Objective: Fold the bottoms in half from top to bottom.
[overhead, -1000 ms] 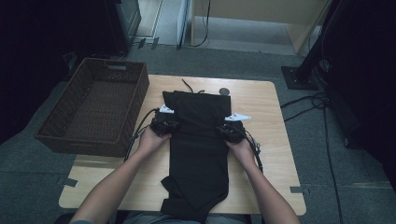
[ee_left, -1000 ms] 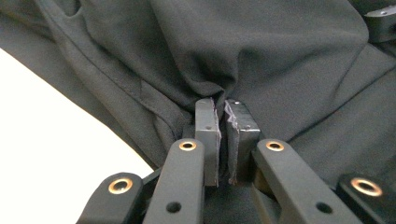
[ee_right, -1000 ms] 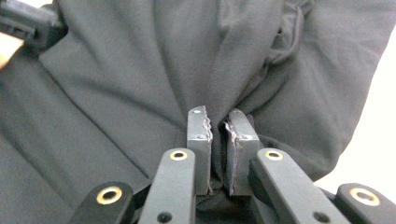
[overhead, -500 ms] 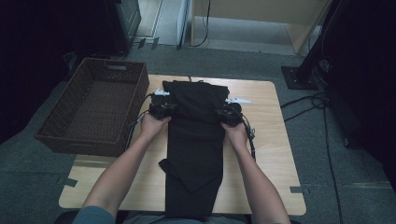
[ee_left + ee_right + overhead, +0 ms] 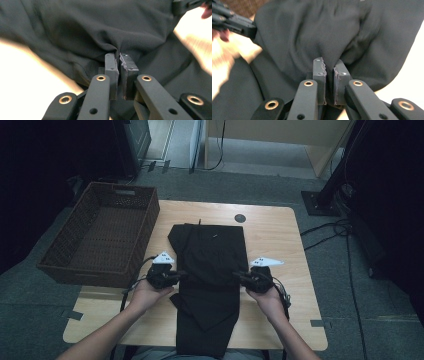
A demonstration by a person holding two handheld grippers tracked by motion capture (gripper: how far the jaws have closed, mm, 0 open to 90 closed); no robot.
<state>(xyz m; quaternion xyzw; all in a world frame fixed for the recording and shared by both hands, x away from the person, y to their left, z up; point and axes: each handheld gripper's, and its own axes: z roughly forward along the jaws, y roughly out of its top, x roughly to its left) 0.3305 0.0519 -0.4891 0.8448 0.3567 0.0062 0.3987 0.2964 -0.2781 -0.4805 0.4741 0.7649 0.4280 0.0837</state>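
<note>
A black garment point(image 5: 210, 250) lies lengthwise down the middle of the wooden table point(image 5: 272, 235), and its near end hangs over the front edge. My left gripper point(image 5: 180, 275) is shut on the garment's left edge. My right gripper point(image 5: 238, 276) is shut on its right edge, level with the left. The left gripper view has the left gripper point(image 5: 119, 56) pinching a bunched fold of the cloth point(image 5: 100, 25). My right gripper point(image 5: 329, 63) bites a similar fold of the cloth point(image 5: 312, 30) in its own view. Each view catches the other gripper far off, blurred.
A brown wicker basket point(image 5: 65, 260) sits at the table's left side, overhanging the edge. A small round black grommet point(image 5: 240, 218) is set in the far part of the tabletop. Cables point(image 5: 345, 232) and a dark stand base point(image 5: 320, 202) lie on the floor to the right.
Both hands carried the garment's edges toward the far end of the table, then drew them back toward the near edge. The cloth now lies folded over differently; both grips held.
</note>
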